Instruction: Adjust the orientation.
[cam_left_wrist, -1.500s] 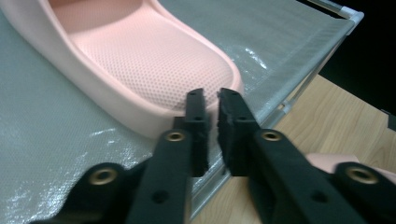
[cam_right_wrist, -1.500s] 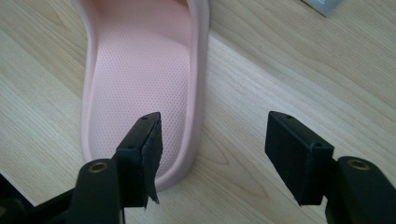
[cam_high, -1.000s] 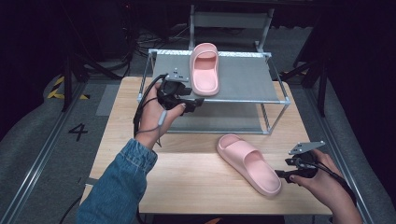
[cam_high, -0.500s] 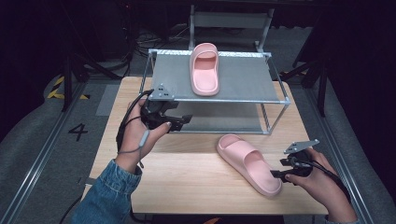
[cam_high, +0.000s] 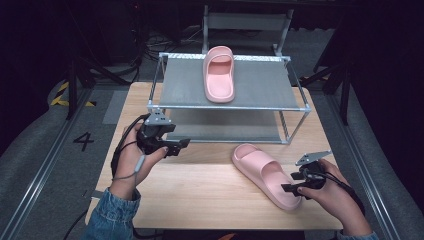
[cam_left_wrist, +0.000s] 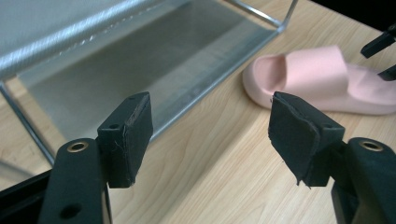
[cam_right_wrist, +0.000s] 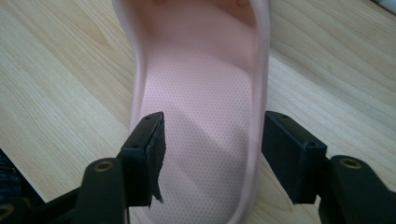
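- Right gripper (cam_right_wrist: 210, 154): jaws apart, one over the footbed and one outside the rim of the pink slide sandal (cam_high: 267, 172) lying on the wooden table (cam_high: 200, 195); nothing clamped.
- Left gripper (cam_left_wrist: 210, 135): jaws wide, empty, near the metal rack (cam_high: 227, 106).
- Second pink slide sandal (cam_high: 219, 74) lies on the rack's top shelf.
- Risk, judged: pinching only the soft side wall could let the sandal twist or slip free.
- Unclear: whether the jaws touch the heel yet; heel end cut off in right gripper view.

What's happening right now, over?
Left gripper open, empty, near rack. Right gripper open, jaws astride heel of table slipper. Other slipper on rack top. Nothing in the way.
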